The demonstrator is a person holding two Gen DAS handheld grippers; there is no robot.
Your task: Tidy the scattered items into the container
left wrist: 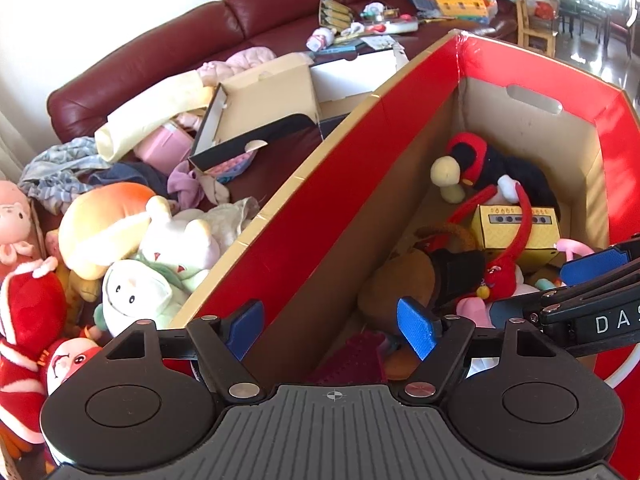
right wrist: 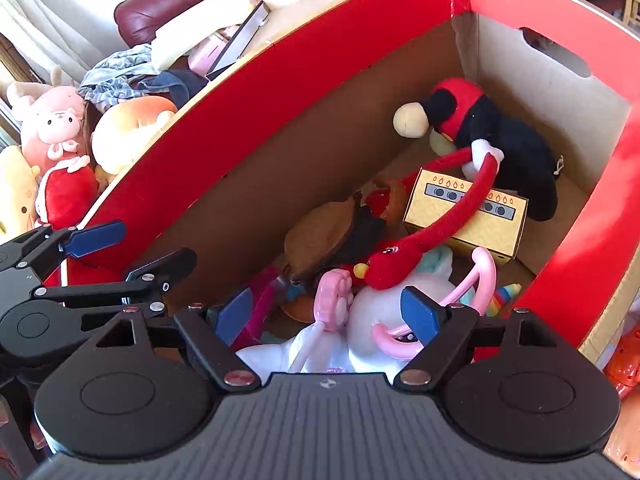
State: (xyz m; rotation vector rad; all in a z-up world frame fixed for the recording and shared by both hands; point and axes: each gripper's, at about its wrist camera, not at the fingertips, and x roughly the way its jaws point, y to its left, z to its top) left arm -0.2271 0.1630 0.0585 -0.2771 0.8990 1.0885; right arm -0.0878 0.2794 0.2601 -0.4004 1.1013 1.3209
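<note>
With both your left claw (left wrist: 331,326) and right claw (right wrist: 323,314) wide and empty over the box (left wrist: 280,216), several toys (right wrist: 464,208) are in, but plushies (left wrist: 132,248) remain on the sofa (left wrist: 240,20).

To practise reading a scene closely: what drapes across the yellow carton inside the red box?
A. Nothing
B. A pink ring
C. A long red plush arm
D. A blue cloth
C: a long red plush arm lies across the yellow carton in the red box; the left-wrist view shows the same.
</note>
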